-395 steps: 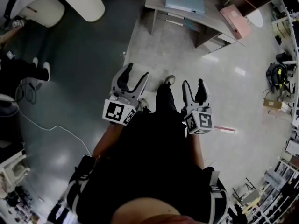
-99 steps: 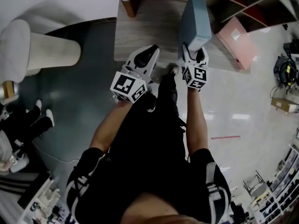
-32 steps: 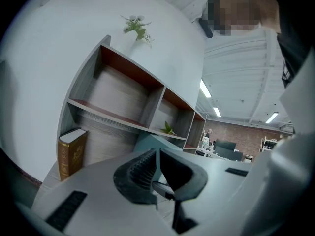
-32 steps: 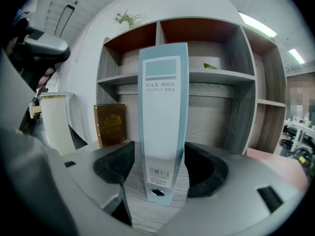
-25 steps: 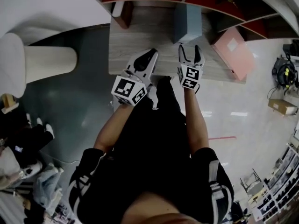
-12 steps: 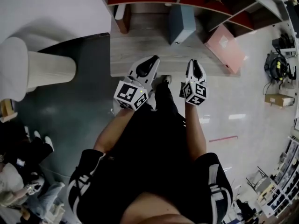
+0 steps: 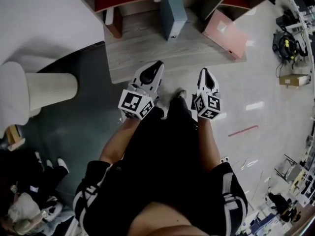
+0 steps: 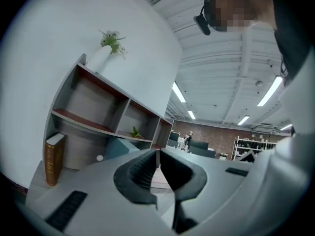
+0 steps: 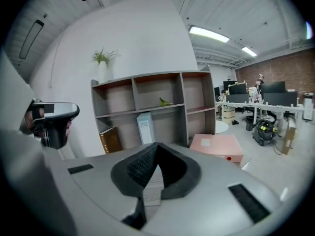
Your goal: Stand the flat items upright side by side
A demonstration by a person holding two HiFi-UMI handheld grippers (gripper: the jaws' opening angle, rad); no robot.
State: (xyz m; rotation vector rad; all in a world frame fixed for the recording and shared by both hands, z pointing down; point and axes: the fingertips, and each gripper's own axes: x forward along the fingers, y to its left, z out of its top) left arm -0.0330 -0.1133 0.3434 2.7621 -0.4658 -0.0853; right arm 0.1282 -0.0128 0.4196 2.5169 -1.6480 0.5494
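One flat item is done, we judge: the blue file [image 7: 173, 14] stands upright on the shelf ledge [image 7: 147, 48], well apart from the upright brown book [image 7: 114, 26] at the ledge's left end. The pink box [image 7: 225, 32] lies flat at the right end (it may overhang the edge; the steep view leaves that unclear).

Both tools hang short of the ledge over the floor. The left gripper [image 7: 157, 64] has its jaws together on nothing. The right gripper [image 7: 205, 72] has just closed its jaws, with nothing between them either.

Next, we reckon the right gripper must open, reach the pink box, pinch an edge, then tip it up beside the blue file.
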